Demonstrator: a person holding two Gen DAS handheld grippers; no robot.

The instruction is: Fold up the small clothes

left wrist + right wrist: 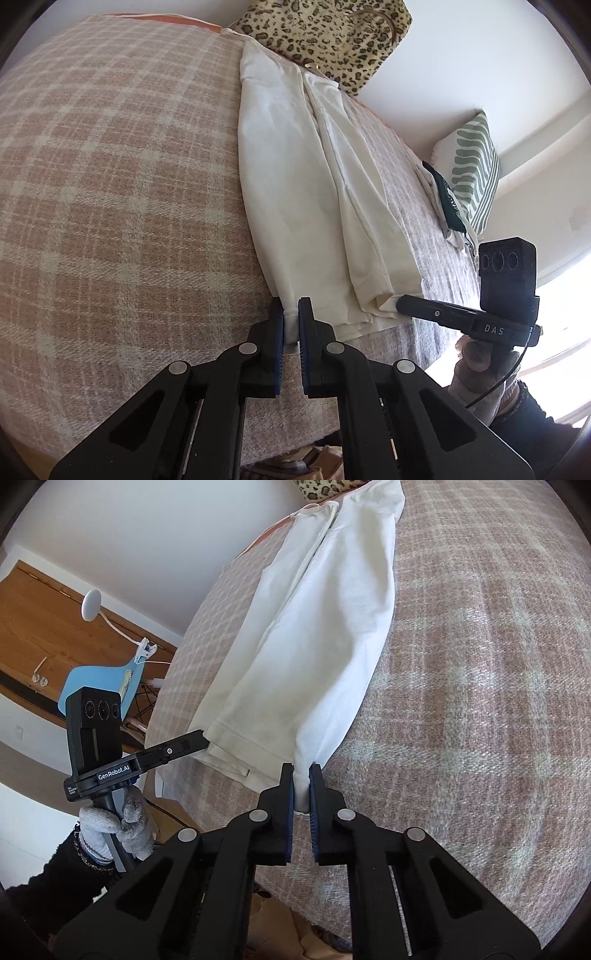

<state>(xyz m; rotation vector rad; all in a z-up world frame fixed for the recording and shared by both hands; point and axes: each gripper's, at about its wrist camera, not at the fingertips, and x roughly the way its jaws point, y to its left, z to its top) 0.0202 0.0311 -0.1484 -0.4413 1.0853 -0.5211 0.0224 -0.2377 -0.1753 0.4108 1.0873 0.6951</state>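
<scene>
Plaid-blanketed bed (110,184): cream garment (295,184), near-edge hem corners pinched by left gripper (291,314) and right gripper (302,779); lift both evenly, hem taut.

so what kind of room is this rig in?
Likely a bedroom. The white garment lies on a bed-like surface under a plaid blanket, with a leaf-print pillow against the wall and a leopard-print bag at the far end.

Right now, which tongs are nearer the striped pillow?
Right. Right tongs pinch the garment's hem corner on the pillow's side; left tongs pinch the opposite corner, farther from it.
</scene>
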